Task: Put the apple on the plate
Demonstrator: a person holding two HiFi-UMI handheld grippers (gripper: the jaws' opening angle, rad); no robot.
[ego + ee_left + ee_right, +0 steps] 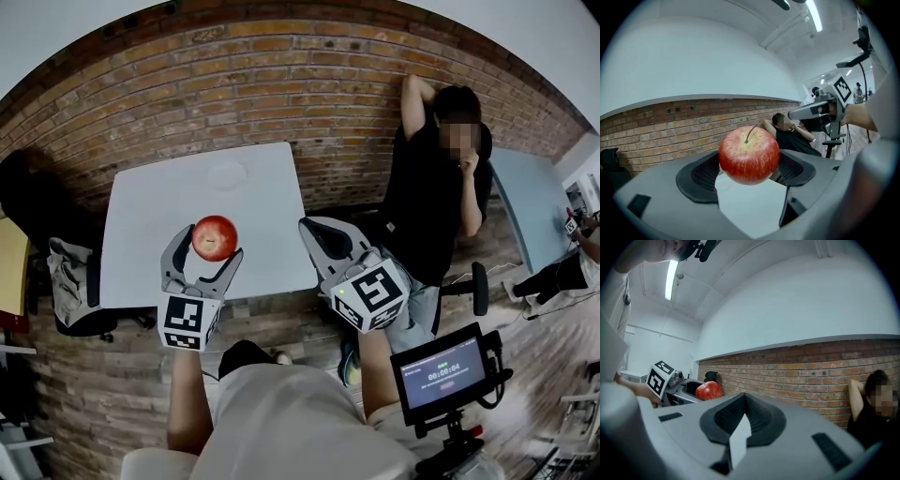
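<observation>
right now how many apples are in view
1. The apple is gripped in the left claw, held over the white table, not yet on the plate. No other apple shows.

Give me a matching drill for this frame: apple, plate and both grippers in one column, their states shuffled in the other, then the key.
Things:
1. apple
2. plate
3. left gripper
4. right gripper

States:
A. jaws together, holding nothing
B. red, stem up, held off the white table
C. empty, lying on the far part of the table
D. jaws clamped on a fruit

Pairs: 1-B, 2-C, 3-D, 4-A
</observation>
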